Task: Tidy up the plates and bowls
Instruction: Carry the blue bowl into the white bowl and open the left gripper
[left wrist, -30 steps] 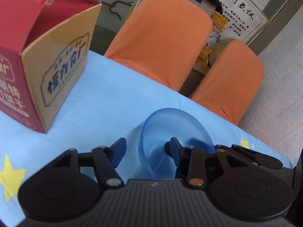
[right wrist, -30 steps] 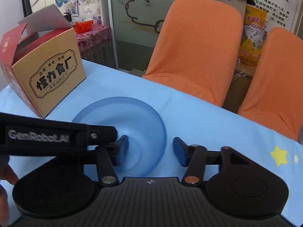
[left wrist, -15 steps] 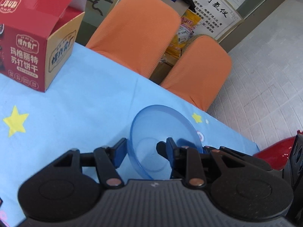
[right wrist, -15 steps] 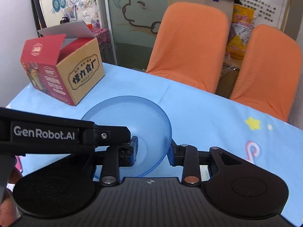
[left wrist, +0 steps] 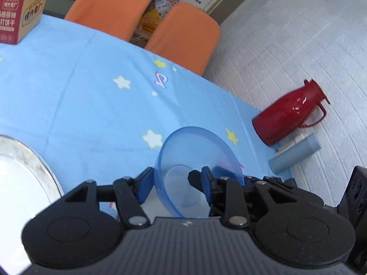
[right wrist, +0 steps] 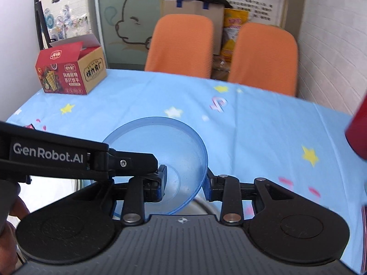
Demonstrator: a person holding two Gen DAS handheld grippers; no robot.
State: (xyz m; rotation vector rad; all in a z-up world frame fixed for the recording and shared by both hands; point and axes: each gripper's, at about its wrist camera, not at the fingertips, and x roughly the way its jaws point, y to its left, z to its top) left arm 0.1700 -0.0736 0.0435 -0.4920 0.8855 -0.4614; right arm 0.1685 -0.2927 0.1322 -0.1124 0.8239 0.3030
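We see the translucent blue bowl (left wrist: pixel 197 160) tilted on its side and lifted above the blue star-printed table (left wrist: pixel 91 96), caught by its rim from two sides. The left hand-held gripper (left wrist: pixel 170 181) pinches the bowl's wall, one finger outside and the other inside. In the right wrist view the same bowl (right wrist: pixel 169 151) sits between the fingers of the right hand-held gripper (right wrist: pixel 185 184), which pinches the rim too, with the left tool's black arm reaching in from the left.

Compared with half a second ago, both views have pulled back and risen: the red biscuit box (right wrist: pixel 71 68) now looks smaller and farther off, and more of the table shows. New in the left view are a white plate with a metal rim (left wrist: pixel 25 174) at the lower left, and, past the table's right edge, a red thermos jug (left wrist: pixel 289 112) and a grey-blue cylinder (left wrist: pixel 296 155) on the tiled floor. The two orange chairs (right wrist: pixel 220 48) stay behind the far edge of the table.
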